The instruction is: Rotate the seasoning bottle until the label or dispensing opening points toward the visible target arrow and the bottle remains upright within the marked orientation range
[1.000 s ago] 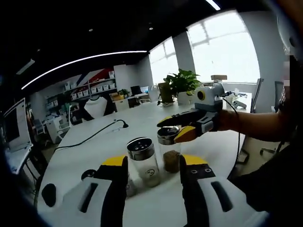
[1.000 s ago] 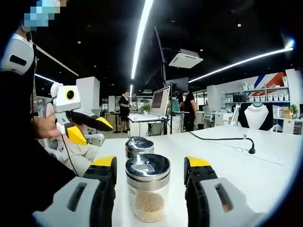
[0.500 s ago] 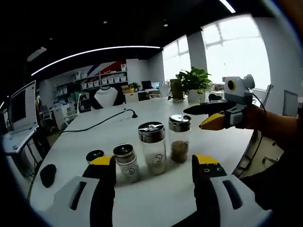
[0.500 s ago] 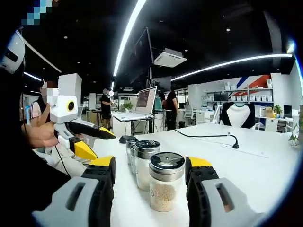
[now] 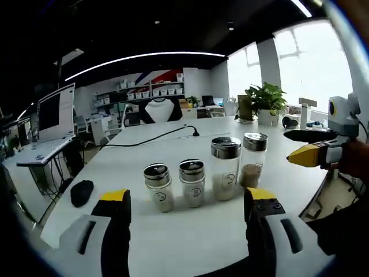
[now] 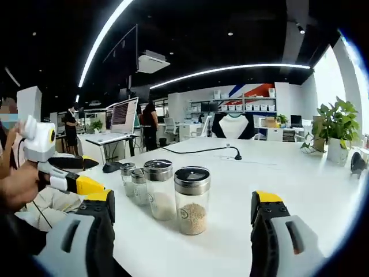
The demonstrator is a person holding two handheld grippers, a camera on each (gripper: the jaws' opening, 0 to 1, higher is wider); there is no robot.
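Four clear glass seasoning bottles w/ silver shaker lids are standing upright in a row on the round white table — none touched by either tool. In the left gripper view, far right is the tall bottle of brown grains, then a tall white-filled bottle, then two short ones. The left gripper is hanging w/ jaws spread wide, nothing between them; the right gripper likewise — jaws apart, the brown-grain bottle sitting beyond them. A black mouse is lying near the table's left edge; a black cable is running across the far side. A potted green plant is sitting far right.
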